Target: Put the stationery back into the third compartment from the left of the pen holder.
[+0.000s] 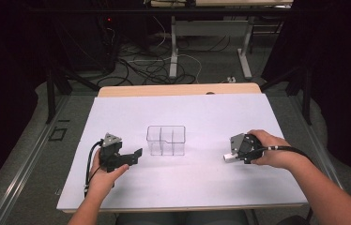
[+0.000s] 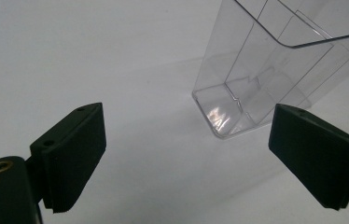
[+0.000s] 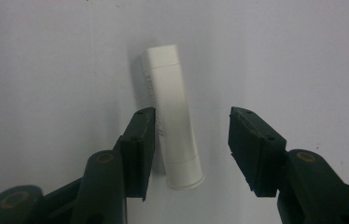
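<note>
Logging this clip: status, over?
Both grippers open: left gripper, right gripper. Right straddles white plastic tube lying flat. Clear three-compartment plastic organizer empty. Nothing obstructing.

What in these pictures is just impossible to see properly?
- Print on the white tube, right gripper view: too small and blurred to read.
- Tube in the high view: mostly hidden by the right claw.
- Clear box, left gripper view: top and right side cut off by the frame edge.
- Floor cables, high view: too dark and tangled to trace.
</note>
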Available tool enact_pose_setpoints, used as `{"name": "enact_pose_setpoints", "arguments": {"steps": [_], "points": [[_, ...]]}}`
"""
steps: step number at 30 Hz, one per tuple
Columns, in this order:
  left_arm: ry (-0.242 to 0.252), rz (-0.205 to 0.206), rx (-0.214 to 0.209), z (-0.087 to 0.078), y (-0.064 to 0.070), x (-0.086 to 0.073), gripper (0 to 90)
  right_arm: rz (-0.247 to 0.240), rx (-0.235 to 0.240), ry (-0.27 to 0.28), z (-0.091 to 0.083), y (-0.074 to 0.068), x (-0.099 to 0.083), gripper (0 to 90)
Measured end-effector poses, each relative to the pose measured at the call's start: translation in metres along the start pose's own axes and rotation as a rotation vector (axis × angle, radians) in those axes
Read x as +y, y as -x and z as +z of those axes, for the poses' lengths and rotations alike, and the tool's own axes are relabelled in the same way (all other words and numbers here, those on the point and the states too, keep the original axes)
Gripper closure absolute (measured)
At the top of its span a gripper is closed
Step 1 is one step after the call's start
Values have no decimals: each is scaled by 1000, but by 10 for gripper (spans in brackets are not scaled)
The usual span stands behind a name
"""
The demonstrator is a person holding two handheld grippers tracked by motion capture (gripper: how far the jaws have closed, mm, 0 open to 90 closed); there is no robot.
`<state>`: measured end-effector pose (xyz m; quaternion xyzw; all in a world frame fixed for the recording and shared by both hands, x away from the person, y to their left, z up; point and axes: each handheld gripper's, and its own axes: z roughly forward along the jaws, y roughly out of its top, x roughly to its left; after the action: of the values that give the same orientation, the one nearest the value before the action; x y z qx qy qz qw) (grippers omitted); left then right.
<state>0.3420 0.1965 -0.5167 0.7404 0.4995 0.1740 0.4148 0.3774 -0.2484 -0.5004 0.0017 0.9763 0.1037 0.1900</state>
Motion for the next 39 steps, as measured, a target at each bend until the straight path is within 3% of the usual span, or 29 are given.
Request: {"name": "enact_pose_setpoints", "arguments": {"steps": [5,14,18,27,39], "points": [[5,-14,-8,0,-2,0,87,-48,43,-39,1,2,1,538],[7,-13,12,1,-5,-1,37,-112,63,-66,7,3,-1,555],[9,2,10,1,-5,-2,8,-129,86,-105,11,3,-3,556],[9,29,22,3,-5,-3,2,-149,76,-122,21,3,-8,563],[13,11,9,3,-5,-3,2,-173,84,-123,29,2,-7,602]]}}
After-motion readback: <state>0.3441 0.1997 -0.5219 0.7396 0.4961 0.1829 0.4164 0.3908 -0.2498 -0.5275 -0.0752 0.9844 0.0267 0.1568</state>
